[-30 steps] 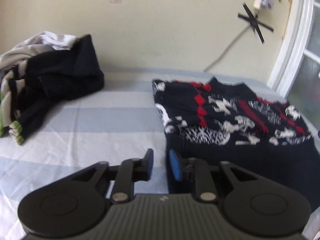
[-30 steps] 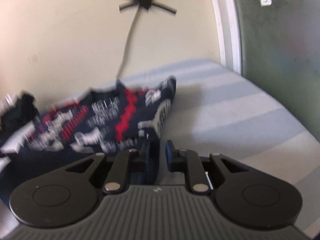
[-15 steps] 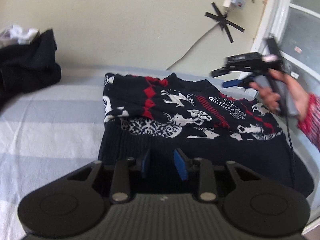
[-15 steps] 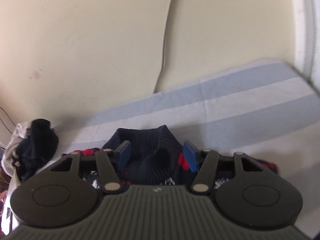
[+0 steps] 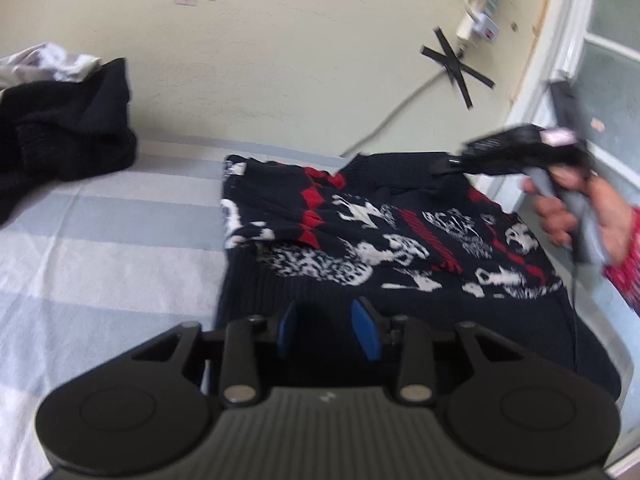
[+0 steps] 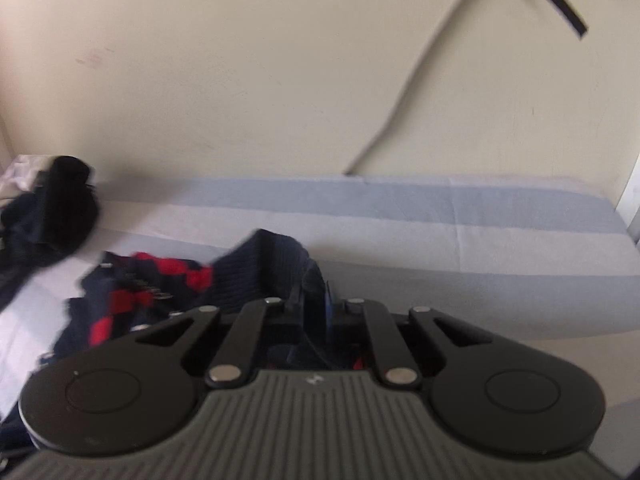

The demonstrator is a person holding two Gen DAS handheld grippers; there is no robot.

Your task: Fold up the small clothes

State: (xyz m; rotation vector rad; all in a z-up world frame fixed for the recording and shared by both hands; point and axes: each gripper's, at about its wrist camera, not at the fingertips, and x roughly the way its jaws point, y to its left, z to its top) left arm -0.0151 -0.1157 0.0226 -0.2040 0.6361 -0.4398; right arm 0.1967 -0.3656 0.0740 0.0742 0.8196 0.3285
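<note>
Patterned sweater (image 5: pixel 384 240), navy with white figures and red bands, lay spread on the blue-and-white striped bed (image 5: pixel 100 248), to the right of centre in the left wrist view, plain ribbed hem nearest the camera. Left gripper (image 5: pixel 326 334) hovered low over that hem, blue pads apart and jaws opening, dark knit visible behind the gap but not pinched. Could not tell whether the pads touched the cloth.

Right gripper (image 6: pixel 314 312) sat at the far edge of the sweater, at the neck, jaws closing on a fold of the ribbed navy collar (image 6: pixel 272 268), knit pressed between the blue pads and lifted into a peak above the bed. Same gripper seen from the left wrist view at upper right, blurred, held by a hand (image 5: pixel 576 216) with a red patterned sleeve (image 5: pixel 624 276) at the frame edge.

Heap of dark clothes (image 5: pixel 64 140) with some pale fabric on top lay at the far left of the bed against the cream wall (image 5: pixel 280 60), well apart from the sweater. Grey cable (image 5: pixel 400 112) ran down the wall toward the bed, fixed with crossed black tape (image 5: pixel 456 68); white window frame (image 5: pixel 552 60) at the right edge.
</note>
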